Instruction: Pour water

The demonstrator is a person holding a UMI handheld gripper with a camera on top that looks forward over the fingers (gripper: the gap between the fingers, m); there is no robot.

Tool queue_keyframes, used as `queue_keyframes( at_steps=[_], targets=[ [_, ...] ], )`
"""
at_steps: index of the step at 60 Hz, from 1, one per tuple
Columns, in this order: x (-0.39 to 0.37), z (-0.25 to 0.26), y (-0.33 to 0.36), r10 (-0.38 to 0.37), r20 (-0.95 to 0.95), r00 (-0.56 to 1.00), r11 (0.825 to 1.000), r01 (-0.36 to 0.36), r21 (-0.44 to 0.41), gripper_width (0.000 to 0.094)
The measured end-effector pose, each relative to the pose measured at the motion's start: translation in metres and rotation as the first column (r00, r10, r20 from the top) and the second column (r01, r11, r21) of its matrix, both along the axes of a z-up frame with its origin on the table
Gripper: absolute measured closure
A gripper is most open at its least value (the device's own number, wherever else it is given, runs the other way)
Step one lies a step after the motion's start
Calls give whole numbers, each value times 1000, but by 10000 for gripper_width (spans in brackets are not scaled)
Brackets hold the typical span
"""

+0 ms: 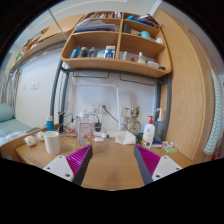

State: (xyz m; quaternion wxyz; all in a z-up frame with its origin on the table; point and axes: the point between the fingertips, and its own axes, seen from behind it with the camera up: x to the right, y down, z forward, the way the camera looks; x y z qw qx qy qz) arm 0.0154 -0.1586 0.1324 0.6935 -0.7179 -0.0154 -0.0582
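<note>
My gripper (113, 160) is open and empty, held above a wooden desk (112, 165), its magenta pads (80, 158) wide apart with only bare desktop between them. A white cup (52, 141) stands on the desk left of and beyond the left finger. A clear glass-like container (86, 131) stands further back, just left of the middle. A white pump bottle with a red label (149, 131) stands at the back right, beyond the right finger.
Small items and a white object (124, 137) clutter the back of the desk by the wall with cables. Wooden shelves (115, 45) loaded with boxes hang above. A bed (12, 125) lies at the left; a wooden panel (185, 90) rises at the right.
</note>
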Motion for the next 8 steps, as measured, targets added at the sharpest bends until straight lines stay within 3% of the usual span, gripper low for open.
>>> queue_keyframes(
  at_steps=[8],
  targets=[
    [18,-6,-5,-16,-33,999,1000,15,-11,75]
  ],
)
